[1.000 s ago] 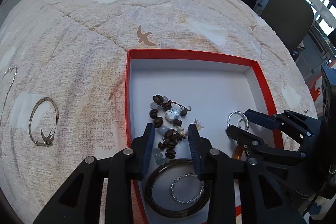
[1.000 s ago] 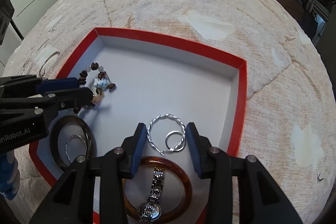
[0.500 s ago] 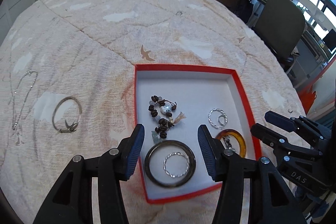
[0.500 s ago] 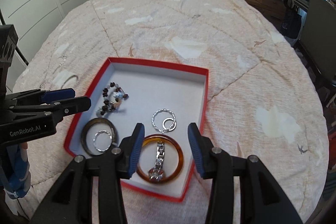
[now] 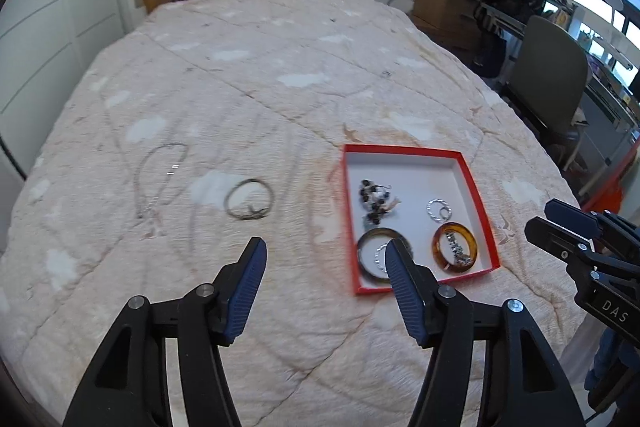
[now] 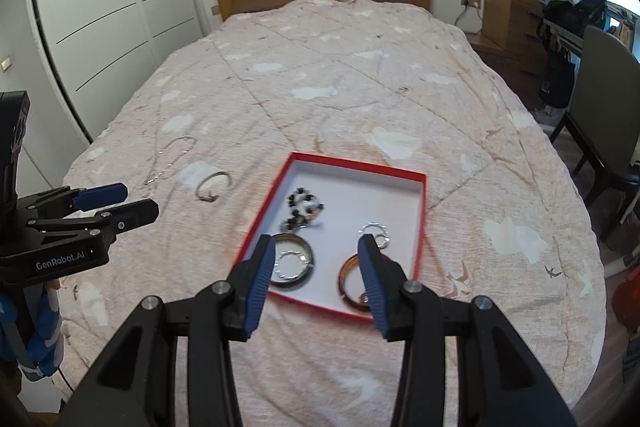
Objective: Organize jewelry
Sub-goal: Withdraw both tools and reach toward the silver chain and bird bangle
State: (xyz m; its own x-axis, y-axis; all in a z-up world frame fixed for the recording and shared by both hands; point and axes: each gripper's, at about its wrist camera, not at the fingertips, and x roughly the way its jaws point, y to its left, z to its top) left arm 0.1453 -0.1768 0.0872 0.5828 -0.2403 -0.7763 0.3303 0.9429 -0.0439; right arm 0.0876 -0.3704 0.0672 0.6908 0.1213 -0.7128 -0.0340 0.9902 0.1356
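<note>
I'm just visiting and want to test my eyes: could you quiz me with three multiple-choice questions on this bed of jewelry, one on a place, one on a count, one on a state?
1. Where does the thin silver chain lie?
A. in the box
B. on the quilt, outside the box
C. on the chair

2. How many jewelry pieces lie on the quilt outside the box?
A. none
B. two
C. five

3. How are the left tongs?
A. open and empty
C. shut on a bangle
B. shut on the chain

Answers: 1 B, the thin silver chain lies on the quilt, away from the red box. 2 B, chain and silver bangle. 3 A, the left tongs gape with nothing between them.
</note>
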